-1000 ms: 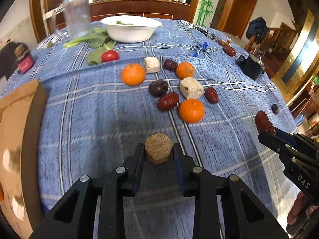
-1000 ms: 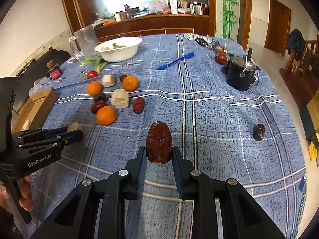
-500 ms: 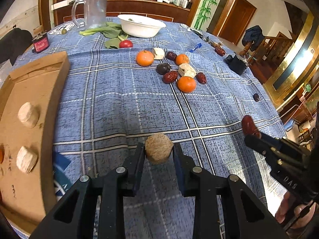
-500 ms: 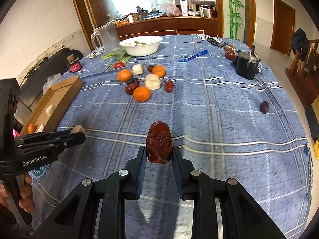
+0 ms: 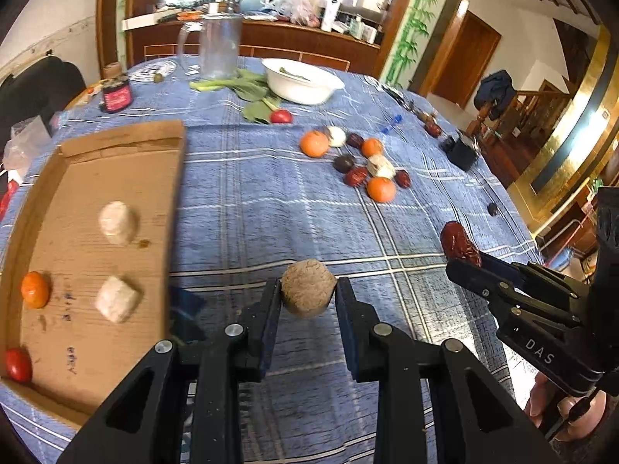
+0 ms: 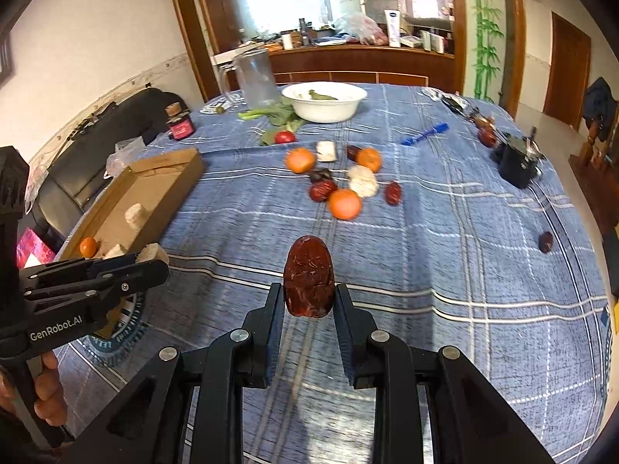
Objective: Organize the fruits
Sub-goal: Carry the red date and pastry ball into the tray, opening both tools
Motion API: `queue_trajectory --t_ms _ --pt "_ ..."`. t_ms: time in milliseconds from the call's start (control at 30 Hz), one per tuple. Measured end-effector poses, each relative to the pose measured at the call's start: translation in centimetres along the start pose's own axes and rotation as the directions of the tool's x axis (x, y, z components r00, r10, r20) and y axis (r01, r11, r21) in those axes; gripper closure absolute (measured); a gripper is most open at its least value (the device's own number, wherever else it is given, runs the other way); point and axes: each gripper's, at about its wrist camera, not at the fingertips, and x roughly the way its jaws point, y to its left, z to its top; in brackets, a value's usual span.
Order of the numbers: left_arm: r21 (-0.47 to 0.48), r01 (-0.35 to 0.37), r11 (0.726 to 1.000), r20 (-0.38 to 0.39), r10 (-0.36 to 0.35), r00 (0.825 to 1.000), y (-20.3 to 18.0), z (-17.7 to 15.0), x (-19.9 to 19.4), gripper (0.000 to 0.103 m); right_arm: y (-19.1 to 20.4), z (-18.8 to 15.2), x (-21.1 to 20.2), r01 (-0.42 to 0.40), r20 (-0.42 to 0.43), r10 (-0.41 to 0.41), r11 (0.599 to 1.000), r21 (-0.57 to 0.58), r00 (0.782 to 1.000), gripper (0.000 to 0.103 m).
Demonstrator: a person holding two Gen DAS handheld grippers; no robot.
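Over a blue plaid bench, beside the cardboard tray, the left hand-held gripper pinches a light, crumbly-looking tan lump by its flanks while the right hand-held gripper clamps a soft, wrinkled red date at its lower sides.

A broad stretch of bare blue tablecloth is seen across the middle of the left wrist frame, between the cardboard tray at the left edge and the fruit cluster at upper right. The tray's raised wall stands in the way at the left. Room inside is taken up by pale blocks and small fruits.
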Motion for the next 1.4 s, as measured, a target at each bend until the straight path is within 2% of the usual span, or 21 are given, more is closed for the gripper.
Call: queue_trajectory --t_ms 300,700,1100,1400 --pt "-0.091 -0.057 0.994 0.043 0.061 0.997 5.4 0.0 -2.7 0.075 4.5 1.7 1.4 -0.053 -0.003 0.053 0.996 -0.065 0.999 0.075" --pt "-0.216 -0.162 0.963 0.067 0.18 0.981 14.3 -0.4 -5.9 0.075 11.4 4.4 4.4 -0.16 -0.03 0.158 0.978 -0.131 0.987 0.075" --pt "-0.267 -0.23 0.936 0.021 0.244 0.969 20.6 1.6 -3.8 0.075 17.1 8.4 9.2 -0.218 -0.067 0.21 0.962 -0.164 0.975 0.075" --pt "-0.265 -0.244 0.933 -0.014 0.249 0.968 22.8 4.2 -0.7 0.075 19.1 10.6 13.8 -0.221 -0.102 0.206 0.96 -0.174 0.973 0.075"
